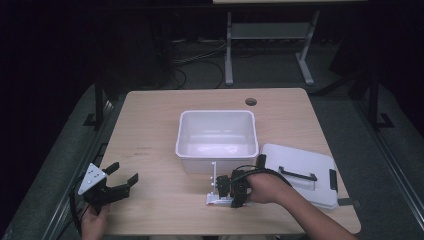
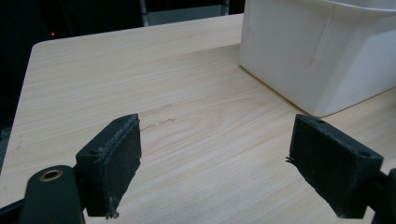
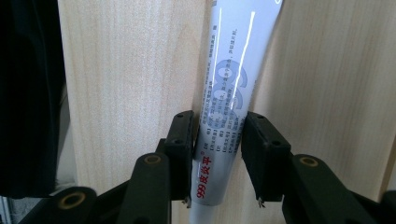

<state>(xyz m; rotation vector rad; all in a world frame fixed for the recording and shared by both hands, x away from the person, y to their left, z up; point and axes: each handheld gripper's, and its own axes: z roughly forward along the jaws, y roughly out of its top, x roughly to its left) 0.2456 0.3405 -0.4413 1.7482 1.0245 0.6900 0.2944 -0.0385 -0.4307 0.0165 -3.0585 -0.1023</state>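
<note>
The right gripper [image 3: 217, 140] is taking hold of a white ointment tube [image 3: 229, 93] that lies flat on the wooden table [image 1: 150, 125], just in front of the open white plastic bin [image 1: 217, 150]. Its fingers [image 3: 182, 140] pinch the tube on both flanks near the crimped tail, where red lettering is printed; the pads look to be pressing its soft sides. This reads as the grasp step of picking the tube up, probably for dropping into the bin. The next move calls for a firm enough squeeze, then a straight lift clear of the bin's near wall, since the tube is smooth, glossy and tapered and could slip or swing.

The left gripper [image 1: 120, 182] waits near the table's left front corner, fingers [image 2: 112, 163] spread wide over bare wood, holding nothing. The fingers carry matt black, slightly frayed pads. The bin's lid [image 1: 300, 175], white with dark handle and latches, lies to the right of the bin.
</note>
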